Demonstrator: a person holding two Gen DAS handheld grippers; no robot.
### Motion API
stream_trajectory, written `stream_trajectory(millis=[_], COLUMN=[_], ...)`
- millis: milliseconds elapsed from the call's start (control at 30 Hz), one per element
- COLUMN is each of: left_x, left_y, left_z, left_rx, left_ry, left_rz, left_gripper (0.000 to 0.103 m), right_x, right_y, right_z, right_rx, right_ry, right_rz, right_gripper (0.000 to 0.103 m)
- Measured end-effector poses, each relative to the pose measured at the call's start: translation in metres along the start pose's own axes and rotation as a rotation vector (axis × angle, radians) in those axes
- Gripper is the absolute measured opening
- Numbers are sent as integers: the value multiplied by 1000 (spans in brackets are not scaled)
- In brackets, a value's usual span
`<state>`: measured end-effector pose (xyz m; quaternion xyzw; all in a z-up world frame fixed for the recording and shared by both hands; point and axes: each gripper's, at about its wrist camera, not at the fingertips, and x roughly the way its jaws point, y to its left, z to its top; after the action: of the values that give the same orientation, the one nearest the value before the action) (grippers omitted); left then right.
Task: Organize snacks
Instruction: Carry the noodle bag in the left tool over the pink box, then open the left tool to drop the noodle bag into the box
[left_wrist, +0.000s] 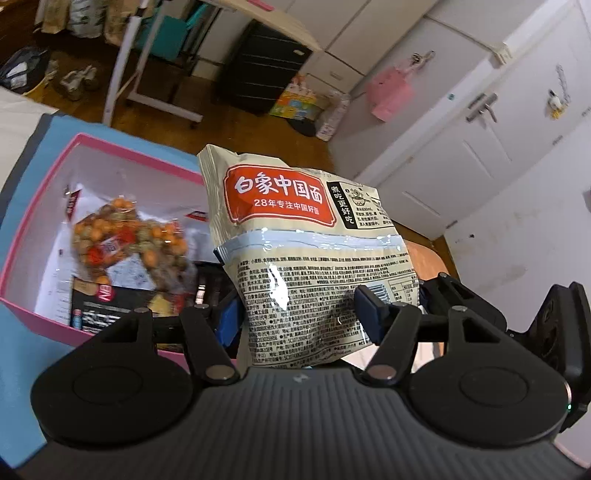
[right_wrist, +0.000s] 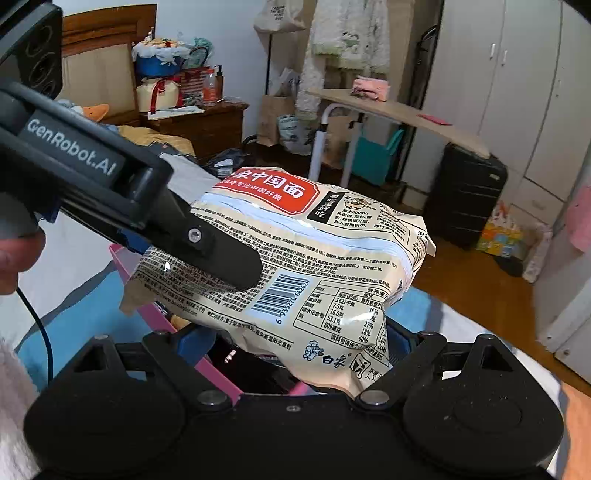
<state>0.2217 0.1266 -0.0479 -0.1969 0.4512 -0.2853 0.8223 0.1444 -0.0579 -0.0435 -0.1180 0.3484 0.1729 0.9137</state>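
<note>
Left wrist view: a blue mat lies under the pink box, which stands open and already has packets in it. Inside the box, a clear bag of orange and green snacks lies on top of a dark packet near the box's closer wall. The noodle packet, cream with a red label, hangs in the air just beside the box on its right, over the near right corner and not yet inside.

The left gripper is clamped on the packet's lower part, a blue pad pressing in from each side. In the right wrist view the right gripper stands wide with the packet's barcode end between its jaws. Whether those pads press on the wrapper or only flank it I cannot tell.

The step in hand looks like carrying the packet into the box. To do it well, I would bring it across the box's rim high enough that the loose bottom edge does not catch the pink wall. Then lower it flat onto the bag of snacks, or into the bare space along the far wall. Both grippers should let go only once it rests there. The wrapper is soft and puffy, so a firm squeeze would likely crush the noodles.
</note>
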Motion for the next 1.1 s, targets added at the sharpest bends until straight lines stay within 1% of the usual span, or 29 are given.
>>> stream_trajectory(millis=[133, 267, 367, 467, 633, 700, 767, 800, 833, 867, 933, 967, 1100], left_x=[7, 9, 12, 18, 33, 38, 44, 48, 51, 51, 48, 46, 32], left_y=[16, 28, 34, 35, 40, 43, 44, 46, 50, 53, 56, 54, 45], left_z=[8, 11, 11, 11, 11, 12, 14, 16, 17, 19, 19, 19, 13], left_rx=[-8, -9, -8, 17, 37, 49, 101, 125, 112, 88, 70, 73, 123], left_ry=[18, 8, 8, 21, 25, 20, 4, 2, -5, -12, -17, -24, -58], left_rz=[23, 32, 41, 74, 112, 127, 140, 137, 156, 170, 149, 154, 211], left_gripper=[62, 62, 62, 62, 63, 63, 63, 64, 64, 64, 64, 63, 61], right_x=[18, 30, 33, 45, 64, 71, 76, 75, 74, 74, 76, 75, 73], right_y=[6, 8, 7, 4, 1, -1, -2, -3, -4, -6, -10, -12, -12], right_z=[3, 5, -5, -16, -22, -24, -26, -29, -31, -33, -35, -36, -35], right_rx=[16, 43, 89, 122, 150, 154, 126, 107, 105, 111, 127, 146, 170], right_ry=[12, 15, 0, -3, 4, -6, -30, -62, -85, -85, -51, -51, -66], right_rz=[9, 34, 75, 120, 144, 158, 132, 82, 32, 2, 32, 54, 97], right_gripper=[94, 94, 94, 94, 93, 93, 93, 93, 94, 96, 96, 96, 96])
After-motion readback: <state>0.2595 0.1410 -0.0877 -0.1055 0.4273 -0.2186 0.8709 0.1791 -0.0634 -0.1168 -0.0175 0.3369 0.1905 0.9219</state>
